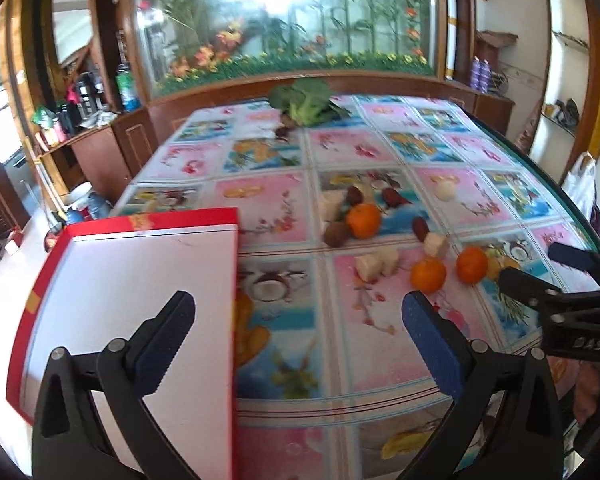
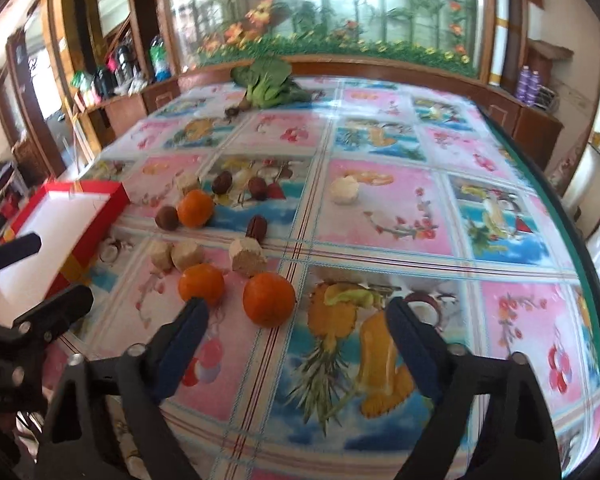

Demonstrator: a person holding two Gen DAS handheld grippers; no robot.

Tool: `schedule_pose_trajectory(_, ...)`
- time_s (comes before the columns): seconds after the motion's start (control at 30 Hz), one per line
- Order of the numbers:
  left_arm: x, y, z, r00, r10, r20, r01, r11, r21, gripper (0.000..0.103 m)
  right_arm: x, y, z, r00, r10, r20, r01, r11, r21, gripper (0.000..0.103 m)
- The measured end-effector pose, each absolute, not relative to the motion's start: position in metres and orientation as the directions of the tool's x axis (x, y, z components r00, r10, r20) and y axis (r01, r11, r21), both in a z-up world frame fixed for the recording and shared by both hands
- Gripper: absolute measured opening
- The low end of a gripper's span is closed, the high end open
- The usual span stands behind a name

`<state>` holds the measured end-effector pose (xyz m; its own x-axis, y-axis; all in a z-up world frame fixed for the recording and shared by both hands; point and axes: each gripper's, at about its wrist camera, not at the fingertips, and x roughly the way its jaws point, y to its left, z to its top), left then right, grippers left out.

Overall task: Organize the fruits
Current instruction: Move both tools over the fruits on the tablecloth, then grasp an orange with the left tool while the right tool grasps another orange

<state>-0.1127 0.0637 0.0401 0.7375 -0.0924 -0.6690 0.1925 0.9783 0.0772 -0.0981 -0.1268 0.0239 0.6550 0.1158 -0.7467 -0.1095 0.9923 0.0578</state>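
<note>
Three oranges lie on the patterned tablecloth: one (image 2: pixel 268 298) just ahead of my right gripper, one (image 2: pixel 201 283) by its left finger, one farther back (image 2: pixel 195 208). In the left wrist view they show as a near pair (image 1: pixel 428 274) (image 1: pixel 472 264) and a far one (image 1: pixel 363 220). Brown round fruits (image 2: pixel 166 218) and pale cut chunks (image 2: pixel 247 256) lie among them. A red box with a white inside (image 1: pixel 140 304) sits at the table's left. My left gripper (image 1: pixel 296 344) is open and empty, its left finger over the box. My right gripper (image 2: pixel 296 340) is open and empty.
A leafy green vegetable (image 1: pixel 306 100) lies at the table's far edge. The table's green rim (image 2: pixel 580 248) curves along the right. Wooden cabinets and a glass flower panel (image 1: pixel 284 20) stand behind. The right gripper (image 1: pixel 572 280) shows at the right of the left wrist view.
</note>
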Motion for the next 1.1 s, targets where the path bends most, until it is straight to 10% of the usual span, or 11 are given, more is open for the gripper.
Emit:
schedule_pose_trajectory(0.27,-0.101,0.036,0.028,0.677,-0.124,-0.725,0.29,0.951,0.108,0.102,-0.074,-0.131,0.002,0.574,0.201,-0.794,-0.158,0.978,0.134,0.056)
schedule_pose_trajectory(0.43,-0.089,0.025,0.021,0.631,-0.154,-0.76,0.336,0.938,0.089,0.084,-0.075,-0.134,0.0,0.565,0.278,-0.777,-0.207,0.959,0.192,0.032)
schedule_pose_trajectory(1.1,-0.05,-0.038,-0.007,0.484,-0.245,-0.84,0.458,0.889,0.005,0.038,-0.078,-0.187,0.015,0.683,0.32,-0.657,-0.102,0.932,0.347,0.032)
